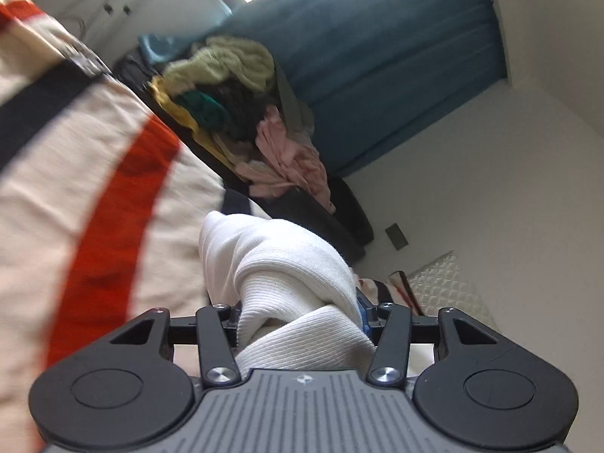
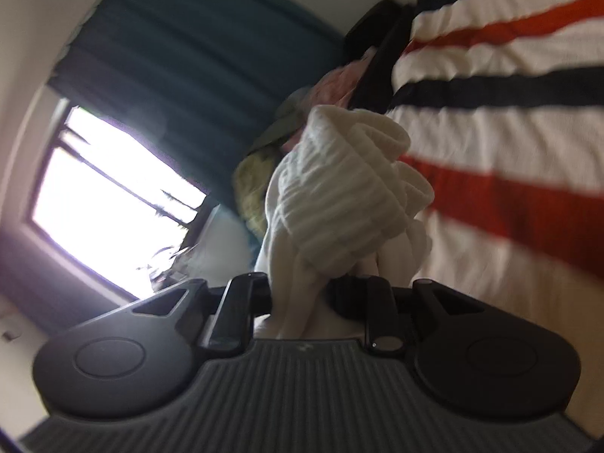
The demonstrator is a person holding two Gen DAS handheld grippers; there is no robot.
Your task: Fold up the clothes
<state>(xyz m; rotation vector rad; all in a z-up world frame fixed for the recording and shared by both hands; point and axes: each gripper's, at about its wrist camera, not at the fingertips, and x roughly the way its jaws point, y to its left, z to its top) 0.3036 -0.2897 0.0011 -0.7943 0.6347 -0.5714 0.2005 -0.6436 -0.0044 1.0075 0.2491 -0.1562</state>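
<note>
The white ribbed knit garment (image 1: pixel 290 283) is bunched up and gripped from both ends — the left gripper (image 1: pixel 302 321) is clamped on a thick wad of it, and the right gripper (image 2: pixel 313 294) pinches another gathered fold of the same white cloth (image 2: pixel 339 188). It appears lifted clear of the striped bedspread (image 1: pixel 94 188), though both views are tilted and blurred, so whether any of it touches the bed I cannot tell.

The garment is crumpled, not flat — this looks like a carry-or-shake-out step: it fits either a piece being brought to the bed for spreading or one being moved along while half-gathered. A fold would need the cloth laid flat on the bedspread with its edges found, both grips keeping even tension.

In the left view a pile of mixed clothes (image 1: pixel 241 113) sits at about 12 o'clock from the garment, before a teal curtain (image 1: pixel 396 75); the bedspread fills 9 o'clock.
</note>
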